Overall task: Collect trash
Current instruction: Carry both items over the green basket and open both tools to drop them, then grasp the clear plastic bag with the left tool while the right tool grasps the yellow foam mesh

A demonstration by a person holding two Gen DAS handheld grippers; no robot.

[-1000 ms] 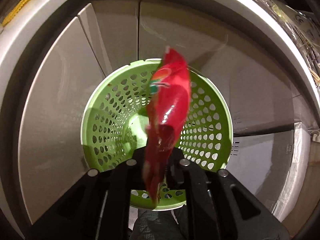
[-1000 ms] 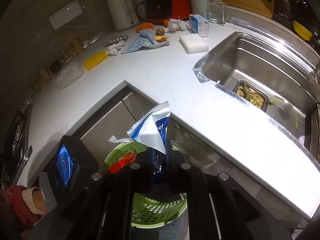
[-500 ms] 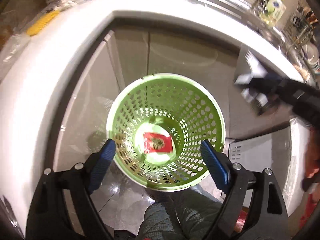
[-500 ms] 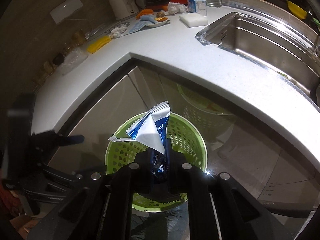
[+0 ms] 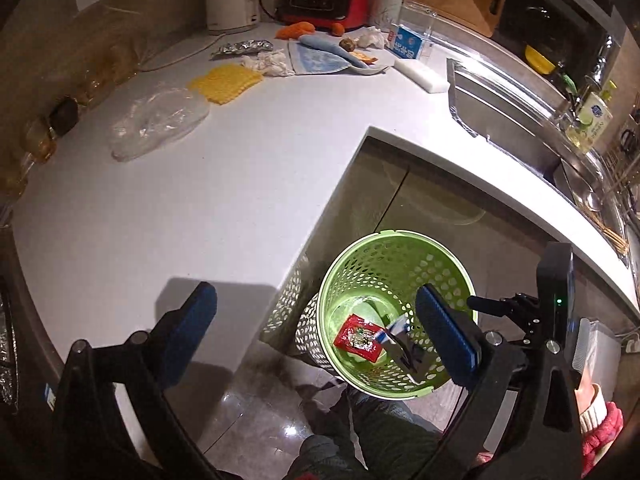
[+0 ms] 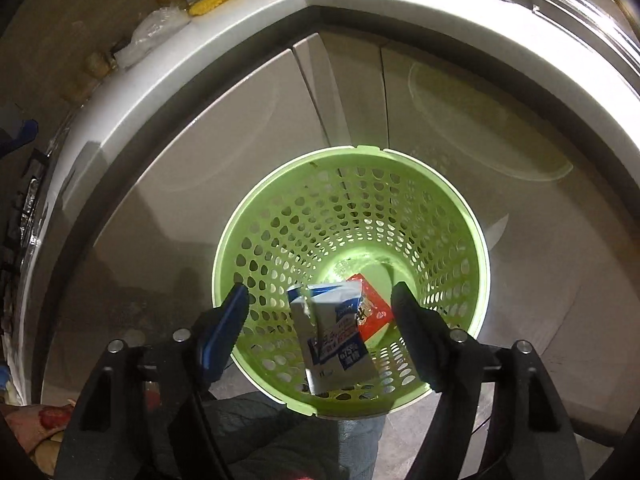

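Observation:
A green perforated trash basket (image 5: 352,264) (image 6: 248,232) stands on the floor in the inner corner of the white counter. A red wrapper (image 5: 357,337) (image 6: 374,312) lies on its bottom. A blue and white wrapper (image 6: 334,336) (image 5: 394,326) is inside the basket, loose between my right gripper's fingers. My right gripper (image 6: 320,336) is open right over the basket. My left gripper (image 5: 316,328) is open and empty, above the counter edge and the basket's left side.
On the white counter (image 5: 200,184) lie a clear plastic bag (image 5: 160,120), a yellow cloth (image 5: 226,82), foil (image 5: 242,48), crumpled tissue (image 5: 268,64), a blue cloth (image 5: 320,56), a small carton (image 5: 406,42) and a white sponge (image 5: 420,76). A sink (image 5: 512,120) lies to the right.
My right gripper opened and let the blue and white wrapper drop into the basket. My left gripper, which opened and dropped the red wrapper earlier, rose and swung left over the counter.

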